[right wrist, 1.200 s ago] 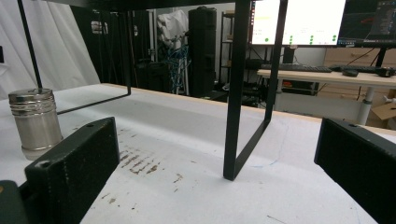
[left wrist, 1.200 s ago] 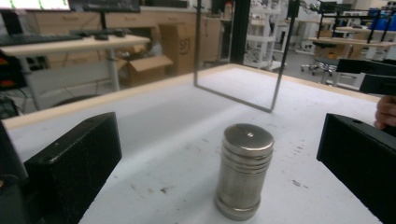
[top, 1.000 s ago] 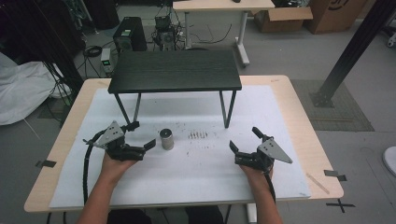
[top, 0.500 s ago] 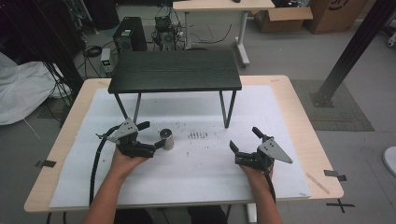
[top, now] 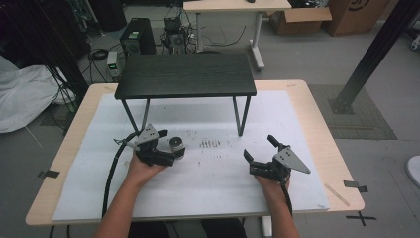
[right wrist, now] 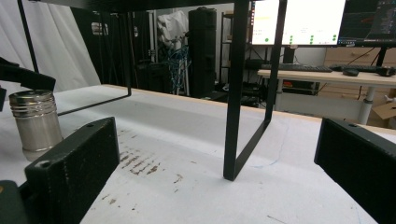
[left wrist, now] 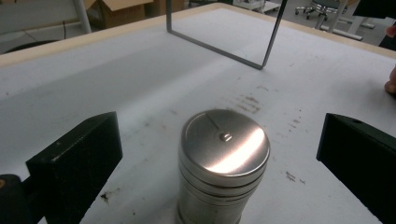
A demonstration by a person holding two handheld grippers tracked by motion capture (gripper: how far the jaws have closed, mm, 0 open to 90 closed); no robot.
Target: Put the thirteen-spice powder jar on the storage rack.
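two open grippers, one steel canister between the left jaws

both grippers were spread wide. the left gripper (top: 168,147) sat around the steel canister (left wrist: 223,165), one jaw on each side, clear gaps both sides, nothing clamped. the right gripper (top: 258,149) was well apart from it, jaws wide, holding nothing.

canister: short upright cylinder, brushed metal, ribbed bands near the top, flat shiny lid with a small dimple and a scratch line. it stood on the white mat (top: 208,173), left of centre, just in front of the black shelf (top: 185,75).

shelf legs stood behind the canister and ahead of the right gripper. dark scuff marks (top: 209,144) lay between the two grippers. mat near the front edge was bare; wooden table edge (top: 341,148) showed past the mat.
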